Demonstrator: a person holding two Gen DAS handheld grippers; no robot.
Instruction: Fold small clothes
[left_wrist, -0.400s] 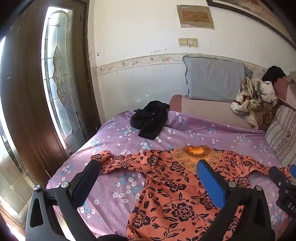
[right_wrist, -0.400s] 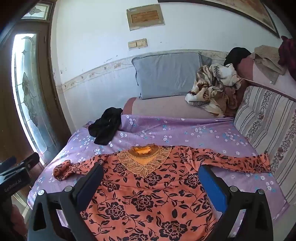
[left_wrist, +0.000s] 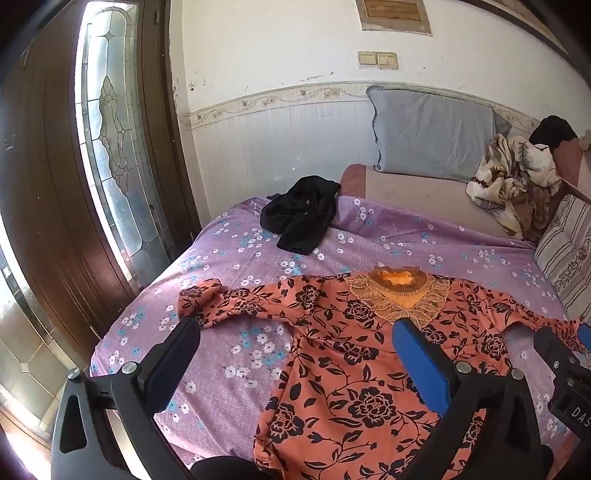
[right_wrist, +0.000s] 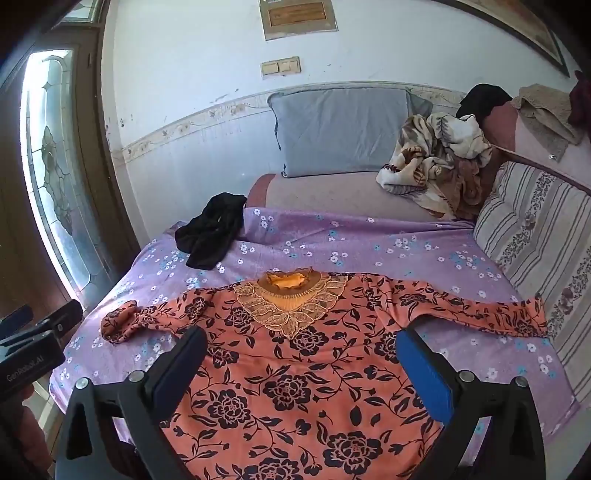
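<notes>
An orange top with black flowers (left_wrist: 351, 354) (right_wrist: 295, 354) lies spread flat, front up, on the purple flowered bedsheet (left_wrist: 388, 236) (right_wrist: 369, 240). Its left sleeve end (right_wrist: 120, 325) is bunched; its right sleeve (right_wrist: 491, 314) lies straight out. My left gripper (left_wrist: 295, 347) is open and empty above the top's left side. My right gripper (right_wrist: 301, 354) is open and empty above the top's lower middle. The right gripper's body shows at the left view's right edge (left_wrist: 565, 373); the left gripper's body shows at the right view's left edge (right_wrist: 33, 343).
A black garment (left_wrist: 299, 218) (right_wrist: 210, 232) lies crumpled at the bed's far left. A grey pillow (right_wrist: 343, 129) leans on the wall. A patterned blanket (right_wrist: 439, 158) is heaped at the far right. A striped cushion (right_wrist: 535, 236) lines the right side. A glass door (left_wrist: 107, 147) stands left.
Both views have shifted only slightly; the top and both open grippers stand much as before.
</notes>
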